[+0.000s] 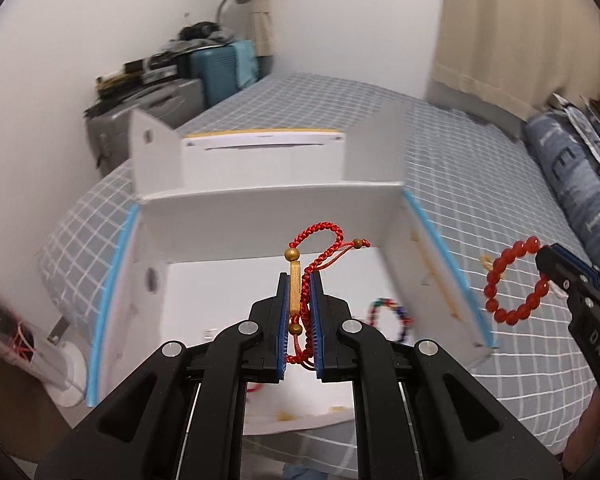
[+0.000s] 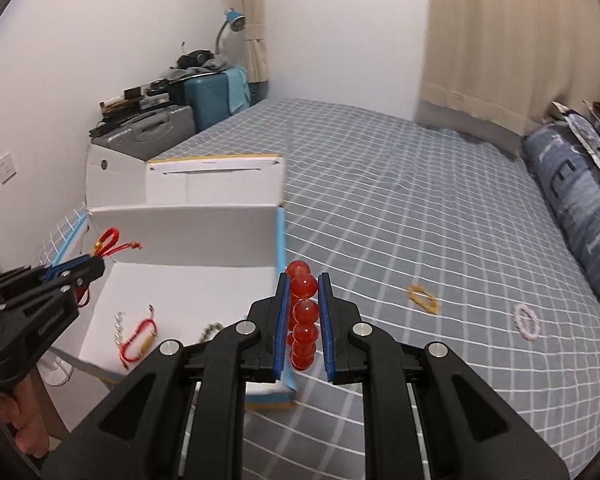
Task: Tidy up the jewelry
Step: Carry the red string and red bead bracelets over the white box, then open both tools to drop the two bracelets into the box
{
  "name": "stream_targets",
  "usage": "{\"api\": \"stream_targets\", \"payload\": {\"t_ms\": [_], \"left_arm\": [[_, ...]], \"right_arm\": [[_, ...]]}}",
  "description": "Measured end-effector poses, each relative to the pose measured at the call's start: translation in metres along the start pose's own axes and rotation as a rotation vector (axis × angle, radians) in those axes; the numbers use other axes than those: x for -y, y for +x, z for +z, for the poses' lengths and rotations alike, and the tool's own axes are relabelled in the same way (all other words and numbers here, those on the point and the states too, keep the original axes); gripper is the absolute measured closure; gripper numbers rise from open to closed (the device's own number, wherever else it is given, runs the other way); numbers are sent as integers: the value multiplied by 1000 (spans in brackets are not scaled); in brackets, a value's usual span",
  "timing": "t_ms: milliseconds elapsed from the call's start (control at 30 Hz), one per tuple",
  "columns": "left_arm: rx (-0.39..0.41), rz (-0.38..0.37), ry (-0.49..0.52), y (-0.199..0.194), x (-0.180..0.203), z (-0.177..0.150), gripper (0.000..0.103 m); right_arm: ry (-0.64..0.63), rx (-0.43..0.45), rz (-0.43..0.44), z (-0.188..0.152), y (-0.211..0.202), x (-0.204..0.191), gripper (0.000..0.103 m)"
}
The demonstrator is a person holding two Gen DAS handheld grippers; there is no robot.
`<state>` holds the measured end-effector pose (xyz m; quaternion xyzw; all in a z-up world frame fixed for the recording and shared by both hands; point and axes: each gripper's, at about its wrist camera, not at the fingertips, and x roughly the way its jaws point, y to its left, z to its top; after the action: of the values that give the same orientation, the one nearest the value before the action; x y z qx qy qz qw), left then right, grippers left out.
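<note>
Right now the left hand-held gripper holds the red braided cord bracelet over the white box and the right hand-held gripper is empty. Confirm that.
Not quite. The right hand-held gripper is not empty: it is shut on a red bead bracelet, as the right wrist view shows. The rest stands: the left hand-held gripper holds the red braided cord bracelet over the white box.

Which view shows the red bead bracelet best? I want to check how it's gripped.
The left wrist view: the whole ring of the red bead bracelet hangs from the right gripper, pinched at one edge. The right wrist view shows it edge-on, a column of beads between the blue pads, over the white box wall.
</note>
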<state>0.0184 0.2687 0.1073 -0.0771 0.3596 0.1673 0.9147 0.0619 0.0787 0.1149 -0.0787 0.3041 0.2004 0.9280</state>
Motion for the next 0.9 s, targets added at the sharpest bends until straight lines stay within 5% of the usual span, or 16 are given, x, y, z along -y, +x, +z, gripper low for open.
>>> {"api": "stream_targets", "payload": {"t_ms": [433,900], "left_arm": [[-69,84,-75,45,-73,-19,93],[-159,79,-74,80,-77,-29,92]], "right_arm": [[-89,-55,91,8,65,-87,90],[-105,-199,93,-19,116,-102,90]]}}
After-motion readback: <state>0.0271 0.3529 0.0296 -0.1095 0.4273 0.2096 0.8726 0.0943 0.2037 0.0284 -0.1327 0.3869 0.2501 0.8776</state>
